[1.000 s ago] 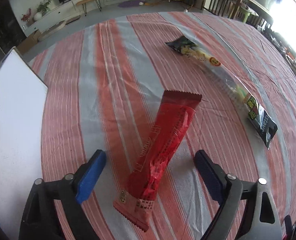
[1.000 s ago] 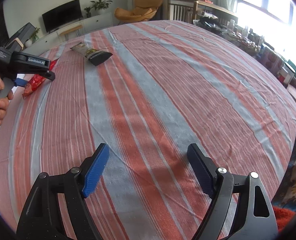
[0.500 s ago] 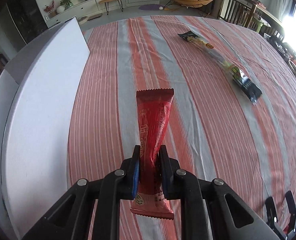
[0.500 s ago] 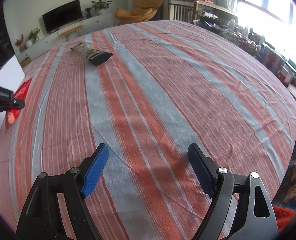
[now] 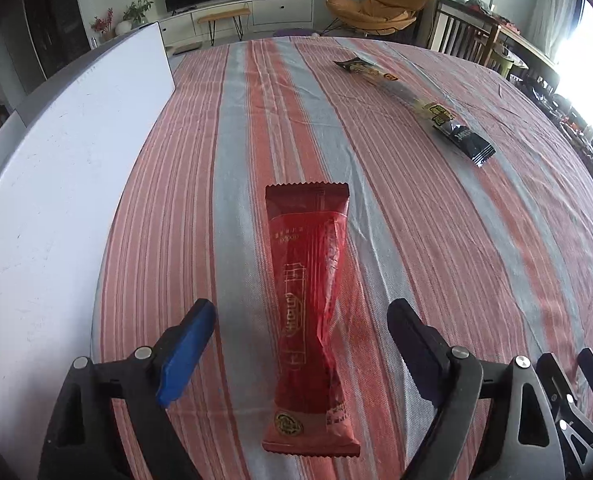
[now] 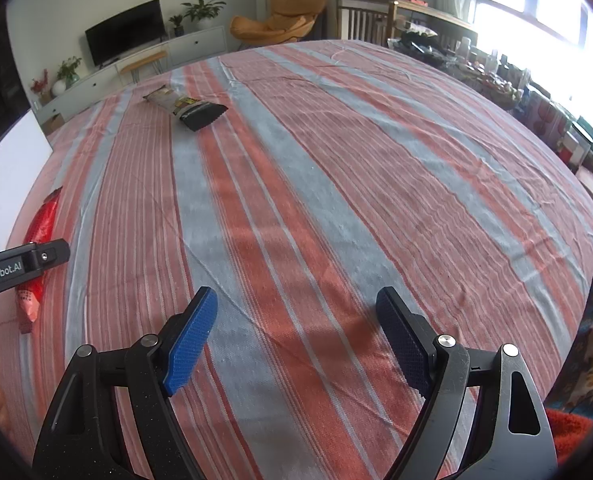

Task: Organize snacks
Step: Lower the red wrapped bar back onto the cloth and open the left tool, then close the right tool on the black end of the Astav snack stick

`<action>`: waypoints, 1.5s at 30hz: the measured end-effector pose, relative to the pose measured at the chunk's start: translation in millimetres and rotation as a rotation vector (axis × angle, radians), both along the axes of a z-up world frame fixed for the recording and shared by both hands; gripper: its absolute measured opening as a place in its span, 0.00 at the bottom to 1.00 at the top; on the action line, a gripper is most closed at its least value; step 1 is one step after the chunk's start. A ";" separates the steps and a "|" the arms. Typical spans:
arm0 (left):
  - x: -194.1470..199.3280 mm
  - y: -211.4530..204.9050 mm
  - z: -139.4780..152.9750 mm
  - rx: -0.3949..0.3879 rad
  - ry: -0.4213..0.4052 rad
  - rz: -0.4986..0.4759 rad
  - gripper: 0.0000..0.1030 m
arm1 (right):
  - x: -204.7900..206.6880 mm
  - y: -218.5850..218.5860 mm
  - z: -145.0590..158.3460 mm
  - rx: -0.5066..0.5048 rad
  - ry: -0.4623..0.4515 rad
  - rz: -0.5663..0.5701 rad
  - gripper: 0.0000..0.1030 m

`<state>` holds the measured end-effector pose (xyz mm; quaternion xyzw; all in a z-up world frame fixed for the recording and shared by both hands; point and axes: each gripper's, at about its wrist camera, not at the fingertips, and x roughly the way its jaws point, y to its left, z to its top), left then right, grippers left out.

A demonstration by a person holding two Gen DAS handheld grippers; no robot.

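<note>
The long red foil snack packet lies flat on the red-and-grey striped tablecloth, lengthwise between the spread blue pads of the left gripper, whose jaws have just been opening and touch it on neither side. Beside the packet stands a white board (its edge close by). The right gripper hangs released over bare cloth, well apart from the packet.

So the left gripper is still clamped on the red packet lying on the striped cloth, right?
No. The left gripper has just been opening and is open; its pads stand clear of the red packet, which lies between them on the striped cloth. The left wrist view shows it.
</note>
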<state>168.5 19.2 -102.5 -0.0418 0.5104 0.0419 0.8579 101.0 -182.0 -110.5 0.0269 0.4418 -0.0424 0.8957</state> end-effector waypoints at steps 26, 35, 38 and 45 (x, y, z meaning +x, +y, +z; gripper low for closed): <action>1.3 4.7 -11.9 0.029 -0.107 0.029 1.00 | -1.1 3.8 -1.4 -0.004 0.002 0.006 0.86; 1.1 4.5 -12.0 0.029 -0.108 0.029 1.00 | 52.9 -32.9 30.0 0.138 -0.010 0.040 0.84; 1.2 4.6 -12.0 0.029 -0.108 0.029 1.00 | 107.8 -18.5 42.4 0.090 0.006 0.155 0.84; 1.0 4.2 -12.0 0.029 -0.109 0.030 1.00 | 210.7 71.1 31.3 -0.053 0.073 0.410 0.84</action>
